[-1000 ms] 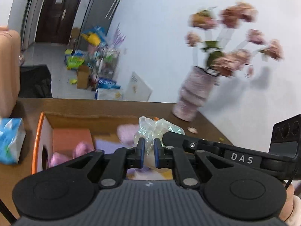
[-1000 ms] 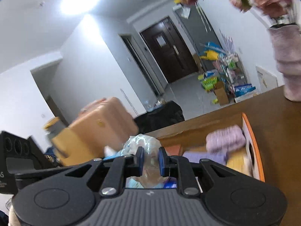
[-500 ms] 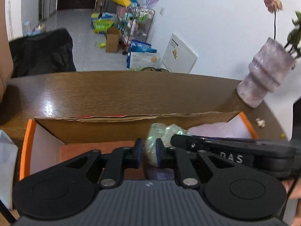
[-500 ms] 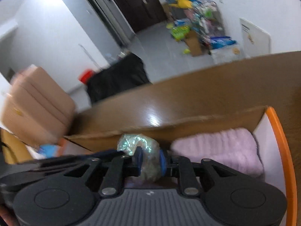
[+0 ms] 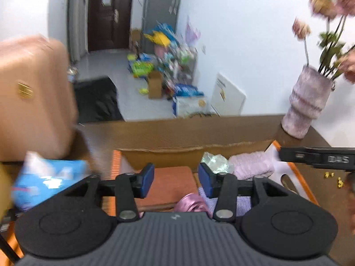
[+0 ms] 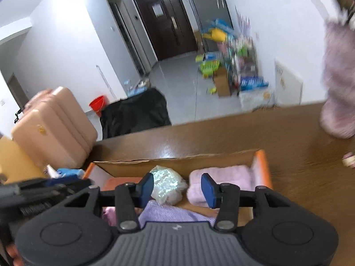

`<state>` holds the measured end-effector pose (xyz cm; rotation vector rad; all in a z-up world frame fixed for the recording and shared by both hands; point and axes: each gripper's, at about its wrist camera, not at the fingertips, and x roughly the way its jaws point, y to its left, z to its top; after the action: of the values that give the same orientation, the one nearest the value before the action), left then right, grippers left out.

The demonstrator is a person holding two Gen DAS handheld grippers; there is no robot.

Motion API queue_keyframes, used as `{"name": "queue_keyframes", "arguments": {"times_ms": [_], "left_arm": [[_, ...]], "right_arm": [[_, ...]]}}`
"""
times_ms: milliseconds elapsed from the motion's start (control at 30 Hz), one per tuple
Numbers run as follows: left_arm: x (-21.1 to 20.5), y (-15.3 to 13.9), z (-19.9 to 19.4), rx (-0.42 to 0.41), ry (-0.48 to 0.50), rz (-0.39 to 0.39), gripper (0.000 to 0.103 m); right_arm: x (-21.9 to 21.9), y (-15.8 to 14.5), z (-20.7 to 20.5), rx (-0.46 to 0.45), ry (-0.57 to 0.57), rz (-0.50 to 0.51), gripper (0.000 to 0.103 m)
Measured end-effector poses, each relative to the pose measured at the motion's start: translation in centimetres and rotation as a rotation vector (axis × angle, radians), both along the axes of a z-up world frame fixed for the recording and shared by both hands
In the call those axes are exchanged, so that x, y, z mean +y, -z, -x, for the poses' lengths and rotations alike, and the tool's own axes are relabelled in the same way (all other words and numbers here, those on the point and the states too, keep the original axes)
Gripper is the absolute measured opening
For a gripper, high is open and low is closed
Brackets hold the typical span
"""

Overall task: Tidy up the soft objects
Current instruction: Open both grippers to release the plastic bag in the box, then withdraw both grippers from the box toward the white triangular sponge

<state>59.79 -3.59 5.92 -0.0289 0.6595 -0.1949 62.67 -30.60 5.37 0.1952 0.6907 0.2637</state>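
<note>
Crinkly plastic bag [image 6: 166, 185] now lies released inside the cardboard box [image 6: 177, 158], at its far wall beside the pink towel [image 6: 221, 177]. Left gripper [image 5: 176, 180] and right gripper [image 6: 176, 188] have just been opening; both gape, gripping nothing. Blue tissue pack [image 5: 48, 176] remains outside, past the box's left wall. Above the box is clear; vase [image 5: 308, 104] stands at the tabletop's far right corner

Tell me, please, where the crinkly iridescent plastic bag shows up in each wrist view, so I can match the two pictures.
Left wrist view: the plastic bag lies in the cardboard box, just above the right blue pad, right of centre.
Right wrist view: the plastic bag lies centre-low, between the two blue pads, untouched.
Shared landmark: the pink fluffy towel immediately to its right.
</note>
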Motion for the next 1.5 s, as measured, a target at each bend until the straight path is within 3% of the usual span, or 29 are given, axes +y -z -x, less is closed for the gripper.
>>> {"name": "queue_keyframes", "arguments": {"times_ms": [133, 233, 333, 400, 467, 567, 700, 900, 1033, 1200, 1367, 1500], "left_arm": [[1.5, -4.0, 7.4, -0.121, -0.050, -0.085, 0.059], [2.5, -6.0, 13.5, -0.209, -0.074, -0.100, 0.069], [2.9, -6.8, 18.9, -0.276, -0.097, -0.108, 0.073], [3.0, -6.8, 22.2, -0.305, -0.107, -0.100, 0.083], [3.3, -6.3, 25.0, -0.328, -0.115, -0.101, 0.085], [3.2, -4.8, 28.9, -0.365, -0.121, -0.128, 0.088], [3.5, -1.9, 34.9, -0.414, -0.133, -0.134, 0.095], [4.5, 1.9, 42.9, -0.406, -0.093, -0.037, 0.100], [4.2, 3.3, 44.6, -0.379, -0.060, -0.075, 0.102], [4.0, 3.9, 44.3, -0.356, -0.052, -0.057, 0.102], [3.8, 4.6, 43.0, -0.333, -0.047, -0.064, 0.102], [2.8, 5.8, 39.8, -0.283, -0.044, -0.066, 0.102]], "right_arm": [[-1.9, -4.0, 7.5, -0.136, 0.031, 0.110, 0.055], [-2.8, -6.0, 13.3, -0.219, 0.036, 0.132, 0.059], [-3.1, -7.3, 19.1, -0.290, 0.045, 0.136, 0.060], [-2.8, -7.7, 22.7, -0.343, 0.043, 0.146, 0.061], [-2.4, -7.8, 26.3, -0.395, 0.030, 0.161, 0.067], [-1.6, -7.1, 31.4, -0.460, 0.012, 0.182, 0.070], [-0.5, -4.1, 37.7, -0.512, 0.009, 0.167, 0.080], [1.4, 1.6, 46.2, -0.492, 0.021, 0.137, 0.082], [1.7, 4.2, 47.7, -0.382, -0.012, 0.079, 0.082], [2.3, 4.7, 48.3, -0.375, -0.012, 0.097, 0.082], [2.2, 5.2, 46.7, -0.355, -0.009, 0.110, 0.082], [1.9, 5.9, 43.9, -0.310, -0.006, 0.114, 0.082]]}}
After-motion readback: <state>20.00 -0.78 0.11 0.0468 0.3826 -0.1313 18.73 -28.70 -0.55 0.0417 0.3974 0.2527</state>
